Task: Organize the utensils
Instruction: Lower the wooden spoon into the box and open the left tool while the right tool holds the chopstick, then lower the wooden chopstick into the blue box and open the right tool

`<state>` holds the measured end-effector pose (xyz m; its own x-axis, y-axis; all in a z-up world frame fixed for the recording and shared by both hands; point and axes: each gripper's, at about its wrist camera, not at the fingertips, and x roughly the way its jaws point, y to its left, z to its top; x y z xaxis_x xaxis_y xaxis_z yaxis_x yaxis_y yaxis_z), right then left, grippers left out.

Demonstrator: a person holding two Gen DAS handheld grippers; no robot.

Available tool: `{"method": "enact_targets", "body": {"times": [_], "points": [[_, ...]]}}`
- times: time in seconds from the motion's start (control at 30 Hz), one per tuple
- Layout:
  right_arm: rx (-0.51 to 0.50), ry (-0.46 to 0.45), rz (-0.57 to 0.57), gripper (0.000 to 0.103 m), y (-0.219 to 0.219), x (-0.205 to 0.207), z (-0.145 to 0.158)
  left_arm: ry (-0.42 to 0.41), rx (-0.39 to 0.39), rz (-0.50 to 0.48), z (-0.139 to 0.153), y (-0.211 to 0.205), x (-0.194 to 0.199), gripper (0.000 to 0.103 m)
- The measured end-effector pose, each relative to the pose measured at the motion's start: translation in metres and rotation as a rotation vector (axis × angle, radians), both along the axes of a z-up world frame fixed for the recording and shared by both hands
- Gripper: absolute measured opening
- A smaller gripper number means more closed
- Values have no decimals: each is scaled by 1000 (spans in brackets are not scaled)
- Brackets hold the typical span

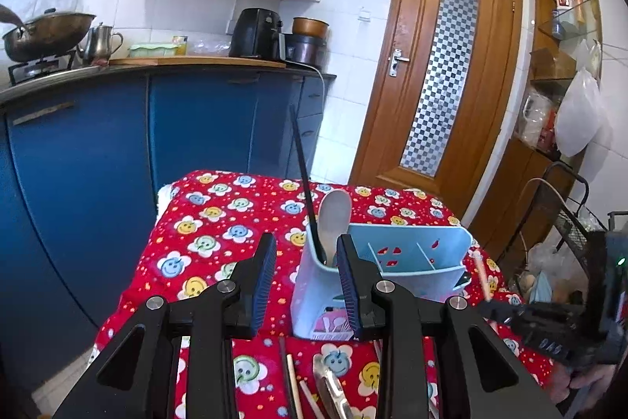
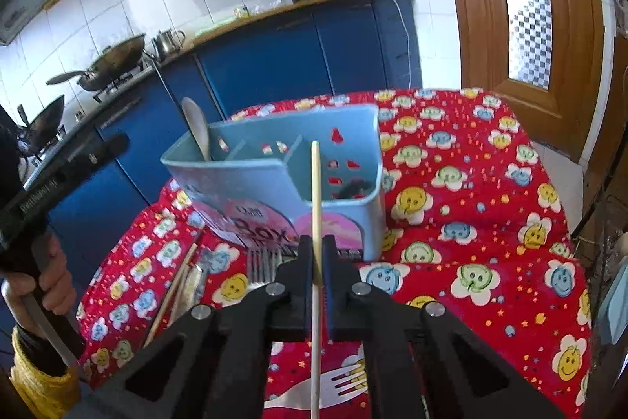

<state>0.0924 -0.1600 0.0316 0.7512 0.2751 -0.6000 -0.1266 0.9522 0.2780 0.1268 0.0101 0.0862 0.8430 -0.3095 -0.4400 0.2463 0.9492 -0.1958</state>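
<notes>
Right gripper (image 2: 317,258) is pinching a pale wooden chopstick (image 2: 315,191), jaws pressed tight on it low down, so most of the stick pokes up and forward with its tip over the blue caddy (image 2: 274,179); that lines it up for a drop into a near slot, I'd say. Left gripper (image 1: 304,285) is partly spread and empty, its right finger overlapping the caddy's near left corner, probably there to brace it, though I can't tell if it touches. The caddy stands upright on the flowered red cloth (image 2: 471,222); its left compartment already has a spoon (image 1: 333,218) and a black chopstick (image 1: 302,179) standing in it. Loose forks (image 2: 263,266) and more chopsticks (image 2: 178,285) lie flat on the cloth just near of the caddy, still unsorted.
</notes>
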Motion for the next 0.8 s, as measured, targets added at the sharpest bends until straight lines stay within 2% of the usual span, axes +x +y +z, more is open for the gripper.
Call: {"method": "enact_targets", "body": {"times": [0.17,0.23,0.4,0.5,0.67,0.8], "points": [[10,-117,-20,6,-3,-6,31,17,-1,16,-5,5,0,33],[0,-190,-43,6,-5,-6,48,27,-7,21,-8,7,1,33],[14,-332,-101,6,-8,9,74,42,-18,23,-14,8,1,33],[39,-387,-125,6,-10,25,79,45,-19,22,-15,8,1,33],[22,-467,-198,6,-9,50,74,54,-20,24,-18,8,3,33],[16,-485,-240,6,-11,68,65,60,-24,27,-21,9,4,33]]}}
